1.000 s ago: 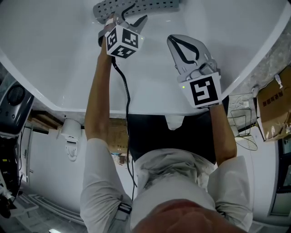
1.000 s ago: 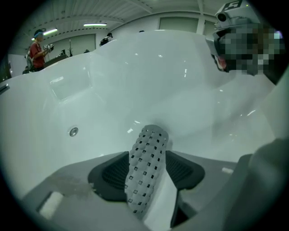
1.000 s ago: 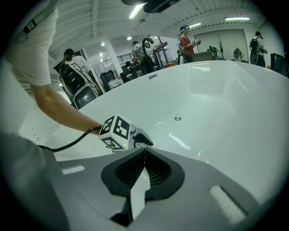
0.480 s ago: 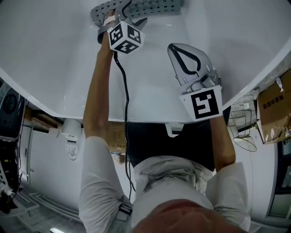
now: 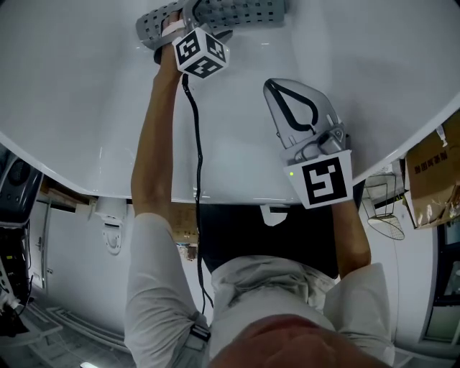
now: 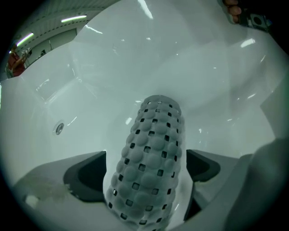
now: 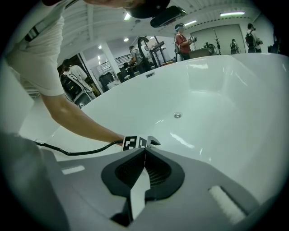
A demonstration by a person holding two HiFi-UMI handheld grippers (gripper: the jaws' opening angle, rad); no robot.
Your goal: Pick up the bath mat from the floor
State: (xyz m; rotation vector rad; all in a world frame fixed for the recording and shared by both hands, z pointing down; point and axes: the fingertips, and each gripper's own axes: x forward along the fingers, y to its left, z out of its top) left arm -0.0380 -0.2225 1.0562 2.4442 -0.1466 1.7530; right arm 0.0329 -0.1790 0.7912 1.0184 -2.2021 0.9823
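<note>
The grey bath mat (image 5: 244, 11), studded with square holes, lies on the bottom of a white bathtub (image 5: 72, 86) at the top of the head view. My left gripper (image 5: 188, 13) reaches down onto its left end, mostly hidden by its marker cube. In the left gripper view a raised fold of the mat (image 6: 153, 135) stands between the jaws of the left gripper (image 6: 145, 152). The jaws have just been opening and stand wide on either side of it. My right gripper (image 5: 270, 85) hovers shut and empty over the tub's near wall, its tips meeting in the right gripper view (image 7: 144, 149).
A black cable (image 5: 195, 129) runs along the left arm. The tub has a round metal fitting (image 7: 177, 115) on its wall. A cardboard box (image 5: 431, 172) and a wire basket (image 5: 384, 215) stand outside the tub at right. People (image 7: 183, 38) stand far behind.
The left gripper has sunk deeper into the tub onto the mat's end, toward the picture's top, and its jaws have spread. The right gripper has hardly moved.
</note>
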